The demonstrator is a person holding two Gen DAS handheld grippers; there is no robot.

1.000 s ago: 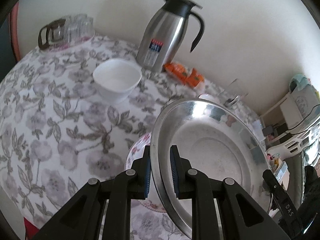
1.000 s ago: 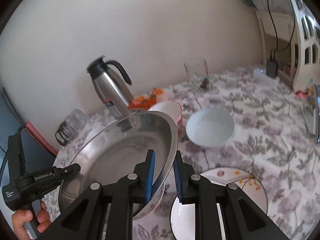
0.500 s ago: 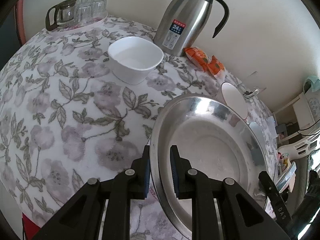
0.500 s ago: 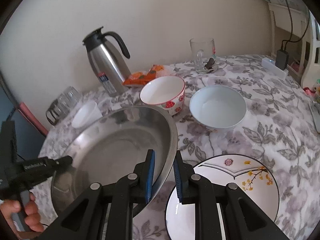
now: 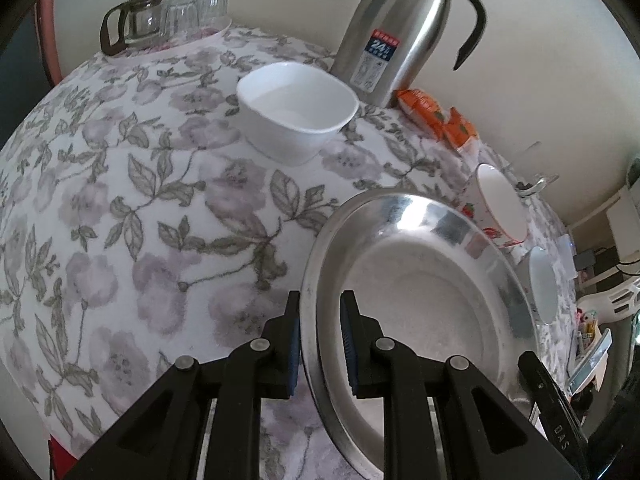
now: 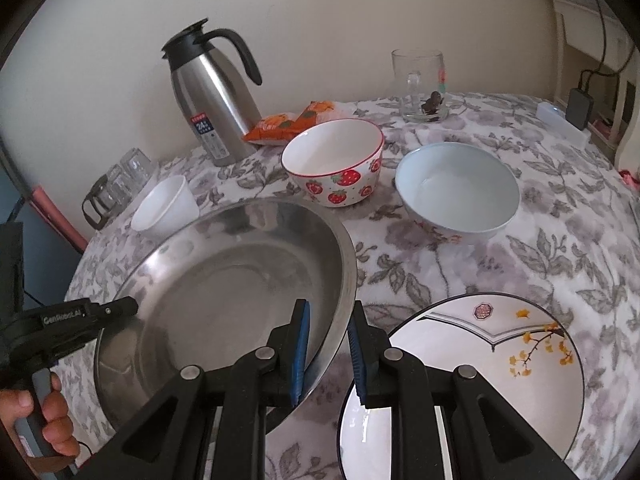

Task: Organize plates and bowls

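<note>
Steel basin (image 6: 224, 300) sits low over the floral table (image 5: 120, 208), its rim pinched on two sides: the left gripper (image 5: 319, 340) is clenched on its near-left edge, the right gripper (image 6: 329, 352) on the opposite edge. Relative to the basin, the strawberry bowl (image 6: 336, 168) stands just behind, the pale blue bowl (image 6: 458, 192) behind and right, the painted plate (image 6: 480, 368) beside it at right, and the small white bowl (image 5: 298, 110) and steel jug (image 5: 394, 28) beyond.
</note>
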